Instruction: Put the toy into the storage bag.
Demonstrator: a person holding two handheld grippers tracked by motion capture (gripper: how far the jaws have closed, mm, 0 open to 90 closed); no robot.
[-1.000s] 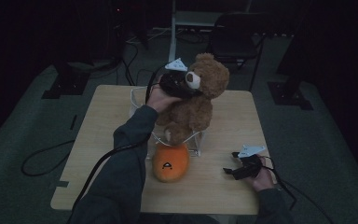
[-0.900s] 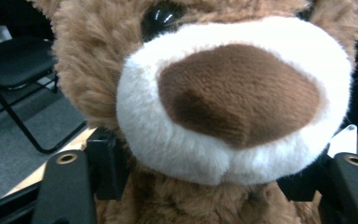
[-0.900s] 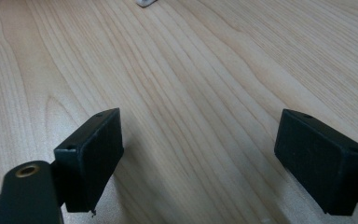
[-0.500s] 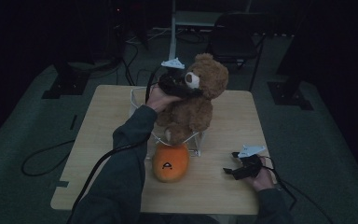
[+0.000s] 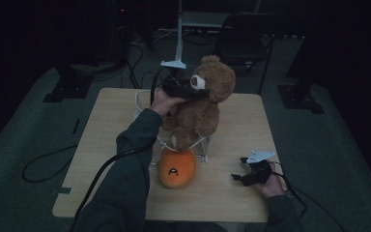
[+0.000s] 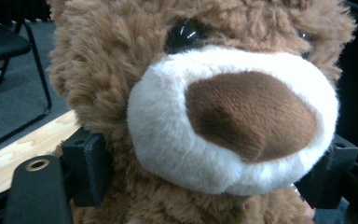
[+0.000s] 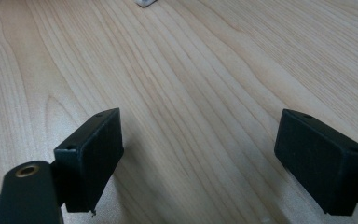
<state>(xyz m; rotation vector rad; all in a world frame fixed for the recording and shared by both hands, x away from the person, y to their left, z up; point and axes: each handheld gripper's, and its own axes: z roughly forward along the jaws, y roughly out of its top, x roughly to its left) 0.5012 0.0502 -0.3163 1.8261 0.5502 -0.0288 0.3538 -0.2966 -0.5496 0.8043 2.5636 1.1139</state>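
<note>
Presently, the teddy bear (image 6: 223, 121) near the table's (image 5: 251, 121) far edge is flanked by the left gripper's (image 5: 186, 90) just-opening jaws, pad contact indeterminable, while the right gripper (image 7: 209, 158) is held open at the near right corner.

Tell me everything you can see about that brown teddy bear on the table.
The fluffy brown plush teddy bear sits upright in a white wire basket on the light wooden table. It has round ears, a glossy black eye, a white muzzle and a dark brown nose. The left tool is at its head; its black jaws, which have just been opening, stand either side of the muzzle. An orange plush toy lies just in front of it.
</note>
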